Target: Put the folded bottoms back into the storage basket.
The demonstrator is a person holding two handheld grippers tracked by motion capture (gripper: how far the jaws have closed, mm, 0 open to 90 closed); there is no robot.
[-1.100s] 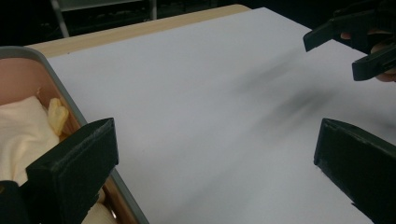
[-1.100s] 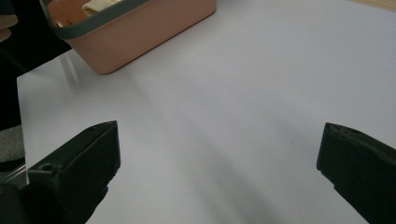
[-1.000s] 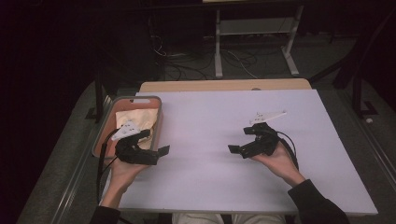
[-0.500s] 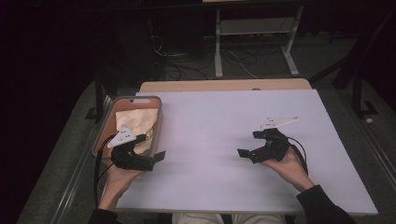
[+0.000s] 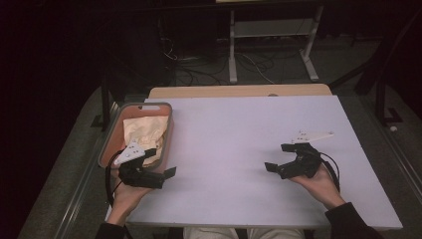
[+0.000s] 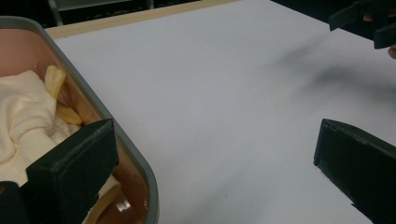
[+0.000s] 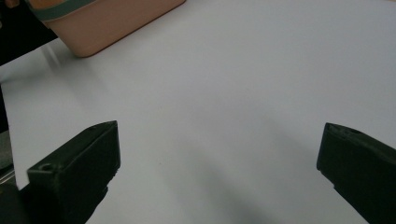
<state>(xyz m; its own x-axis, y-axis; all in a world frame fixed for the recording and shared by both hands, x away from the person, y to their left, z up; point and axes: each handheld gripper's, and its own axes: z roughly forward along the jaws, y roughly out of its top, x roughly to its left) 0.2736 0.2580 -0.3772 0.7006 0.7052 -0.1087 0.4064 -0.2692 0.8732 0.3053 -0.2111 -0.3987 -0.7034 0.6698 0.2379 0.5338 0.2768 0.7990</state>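
A salmon-pink tub (image 5: 169, 130) with a grey-green rim stands at the left edge of the white table (image 5: 234, 124). A crumpled cream cloth (image 5: 144, 132) lies inside it. My left gripper (image 5: 160, 162) hovers at the tub's near right corner, open, with nothing between its jaws. In the left gripper view (image 6: 215, 140) one jaw hangs over the tub rim (image 6: 122, 140) and the cloth (image 6: 23, 107), the other over bare table. My right gripper (image 5: 276, 157) is low over the right half of the table, open and empty. In the right gripper view (image 7: 219, 140) the tub (image 7: 112, 23) lies far ahead.
A wooden strip (image 5: 239, 91) borders the table's far edge. Beyond it stand a metal frame (image 5: 268, 40) and loose cables on a dark floor. A dark rail (image 5: 79, 199) runs along the table's left side.
Both hands have drawn back toward the near edge. The left gripper slid off the tub toward its near corner. The right gripper moved right and nearer.
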